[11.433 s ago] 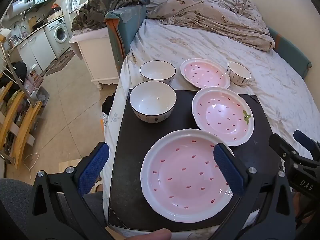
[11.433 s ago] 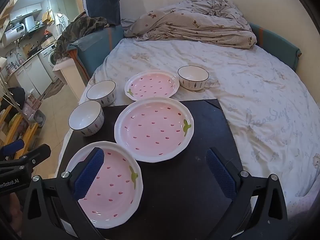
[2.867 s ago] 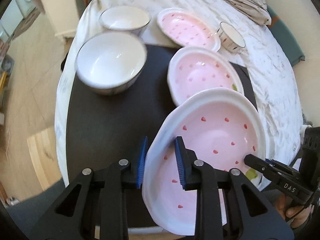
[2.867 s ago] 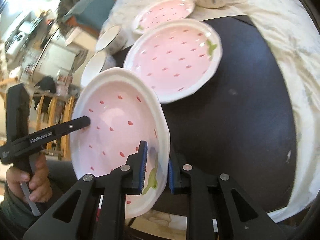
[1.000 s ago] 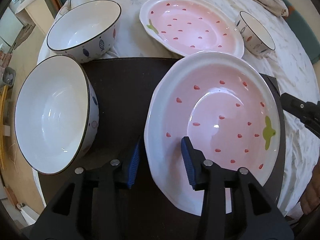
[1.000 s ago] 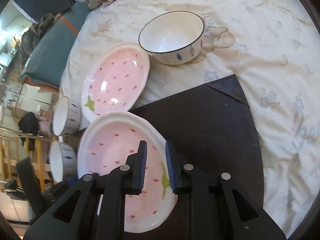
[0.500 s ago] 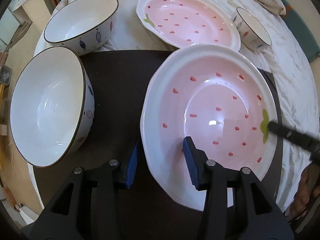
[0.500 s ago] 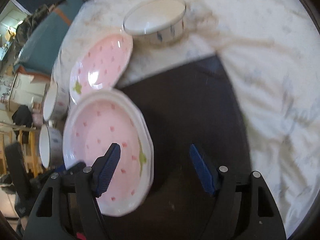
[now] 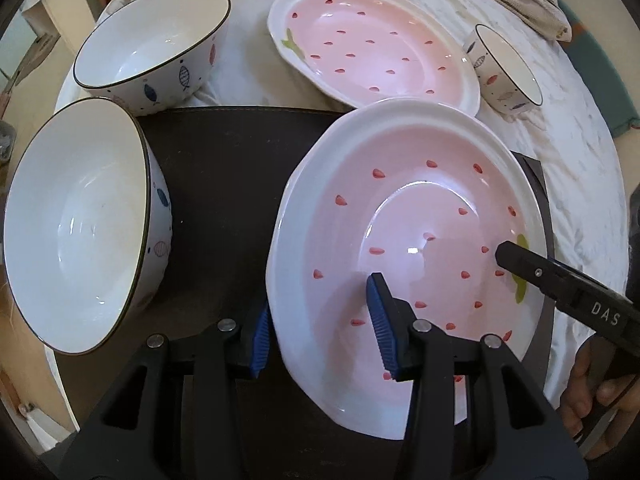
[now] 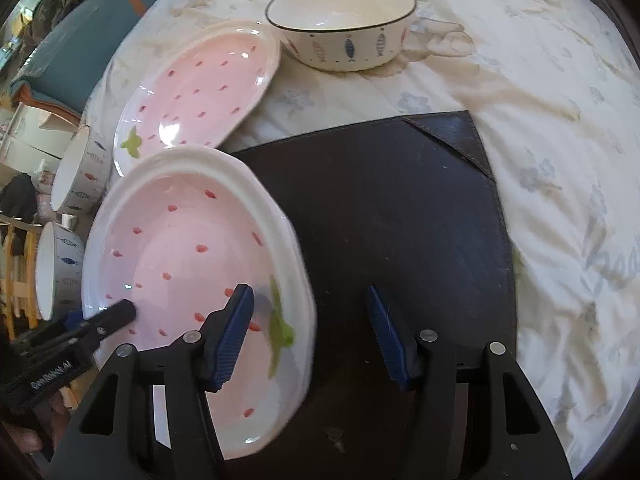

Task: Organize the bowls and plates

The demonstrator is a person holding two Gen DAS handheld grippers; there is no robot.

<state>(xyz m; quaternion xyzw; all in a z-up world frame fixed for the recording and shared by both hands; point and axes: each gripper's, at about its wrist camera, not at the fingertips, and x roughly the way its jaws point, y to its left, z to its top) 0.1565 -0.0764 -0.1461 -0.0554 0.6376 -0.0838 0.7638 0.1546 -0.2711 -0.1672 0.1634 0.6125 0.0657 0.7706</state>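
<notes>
A pink strawberry plate (image 9: 420, 208) (image 10: 180, 248) lies on top of a second like plate, whose rim (image 10: 298, 252) shows just beneath it, both on the dark mat (image 9: 224, 168) (image 10: 400, 208). My left gripper (image 9: 320, 300) straddles the top plate's near rim with its pads apart from it, one outside and one inside. My right gripper (image 10: 308, 292) straddles the opposite rim by the green leaf. Its jaws are closing, and neither pad touches the plate. A third pink plate (image 9: 372, 52) (image 10: 200, 88) lies on the bedsheet behind.
Two large white fish-pattern bowls (image 9: 80, 220) (image 9: 152, 36) stand to the left, one on the mat and one on the sheet. A smaller bowl (image 9: 504, 68) (image 10: 344, 20) sits on the sheet behind the plates. A hand (image 9: 580, 380) holds the right gripper.
My right gripper has let go of the plate rim, spread wide, then narrowed a little while sinking toward the plate. The left gripper has stayed in place.
</notes>
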